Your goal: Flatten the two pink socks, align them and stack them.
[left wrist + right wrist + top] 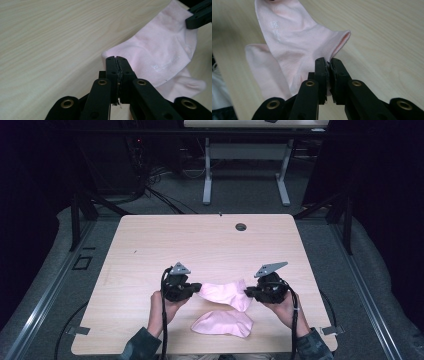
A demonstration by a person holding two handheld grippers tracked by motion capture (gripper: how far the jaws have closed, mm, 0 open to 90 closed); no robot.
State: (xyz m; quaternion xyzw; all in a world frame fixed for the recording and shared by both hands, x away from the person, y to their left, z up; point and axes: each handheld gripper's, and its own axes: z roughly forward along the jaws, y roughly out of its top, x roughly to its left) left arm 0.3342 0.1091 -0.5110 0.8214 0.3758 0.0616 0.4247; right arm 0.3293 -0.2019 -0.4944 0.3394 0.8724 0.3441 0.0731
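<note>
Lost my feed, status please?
Left gripper and right gripper shut on upper pink sock, one each end. Second pink sock beneath. Nothing in the way.

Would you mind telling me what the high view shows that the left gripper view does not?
High view alone: the whole table with its cable hole, both hands, the floor and a second table beyond. Left gripper view alone: the faint white print on the held sock and the left gripper fingers pinched shut on its edge. Both: the held sock stretched between the left gripper and the right gripper, and the second pink sock lying beneath.
</note>
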